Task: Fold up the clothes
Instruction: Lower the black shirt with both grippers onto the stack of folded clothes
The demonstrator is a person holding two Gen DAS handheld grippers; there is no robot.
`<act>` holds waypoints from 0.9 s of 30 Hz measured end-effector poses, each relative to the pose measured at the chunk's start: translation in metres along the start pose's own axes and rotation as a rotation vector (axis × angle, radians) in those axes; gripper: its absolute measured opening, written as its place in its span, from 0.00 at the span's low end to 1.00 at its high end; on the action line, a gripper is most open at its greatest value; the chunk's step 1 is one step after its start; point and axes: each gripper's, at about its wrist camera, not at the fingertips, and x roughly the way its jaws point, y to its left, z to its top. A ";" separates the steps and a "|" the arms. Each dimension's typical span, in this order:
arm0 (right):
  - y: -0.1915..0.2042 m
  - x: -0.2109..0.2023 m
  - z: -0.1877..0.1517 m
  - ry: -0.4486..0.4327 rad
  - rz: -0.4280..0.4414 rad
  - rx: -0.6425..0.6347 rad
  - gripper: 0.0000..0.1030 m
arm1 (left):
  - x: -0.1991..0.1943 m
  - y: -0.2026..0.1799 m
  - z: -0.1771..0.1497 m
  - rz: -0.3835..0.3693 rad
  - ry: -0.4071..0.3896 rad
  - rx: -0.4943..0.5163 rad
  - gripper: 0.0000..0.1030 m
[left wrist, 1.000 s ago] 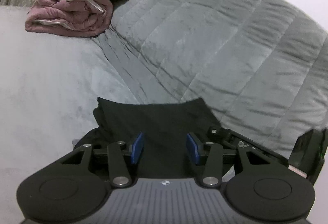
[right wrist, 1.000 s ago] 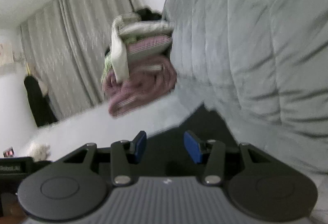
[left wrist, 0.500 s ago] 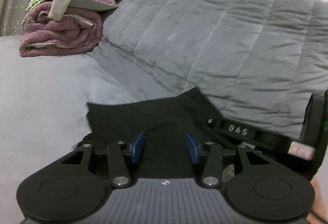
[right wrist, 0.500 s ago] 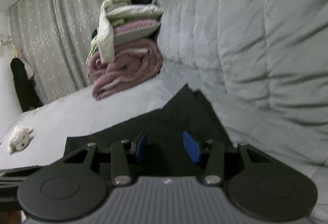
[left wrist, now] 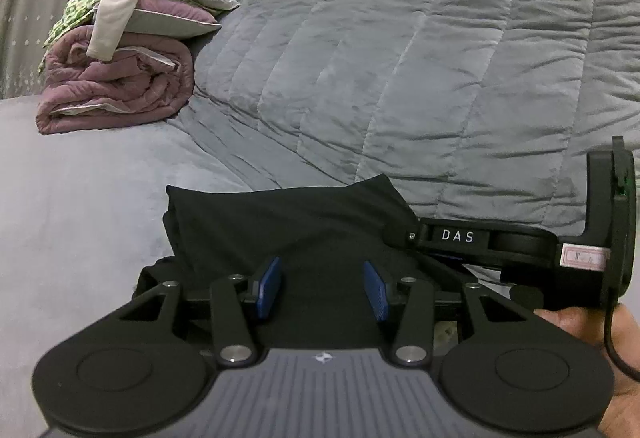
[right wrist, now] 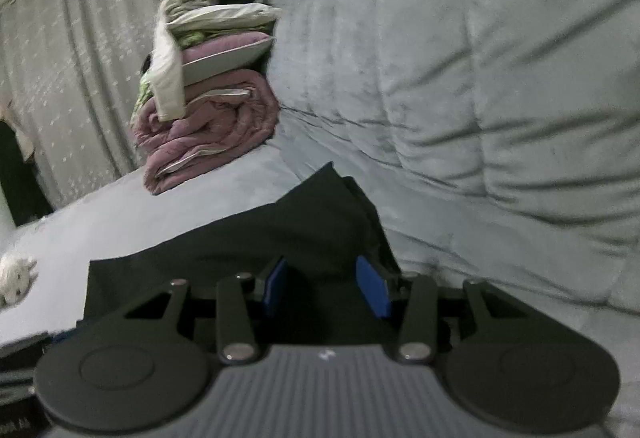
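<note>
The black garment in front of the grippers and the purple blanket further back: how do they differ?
The black garment lies low and fairly flat on the grey bed; the purple blanket is rolled into a thick bundle. Nothing rests on the black garment, while the purple blanket carries a pillow and loose clothes. The black garment lies right before the jaws; the purple blanket sits far off. Both rest on the grey bed.
</note>
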 end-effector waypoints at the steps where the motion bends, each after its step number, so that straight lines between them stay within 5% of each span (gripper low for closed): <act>1: -0.003 0.000 0.000 0.004 -0.001 0.011 0.39 | 0.000 -0.001 0.000 0.001 -0.002 0.007 0.43; 17: 0.007 -0.023 0.000 -0.022 -0.089 -0.056 0.40 | -0.028 0.001 -0.008 -0.012 -0.023 -0.006 0.43; 27: 0.029 -0.045 -0.010 -0.003 -0.044 -0.140 0.42 | -0.032 -0.004 -0.014 -0.007 -0.025 0.021 0.44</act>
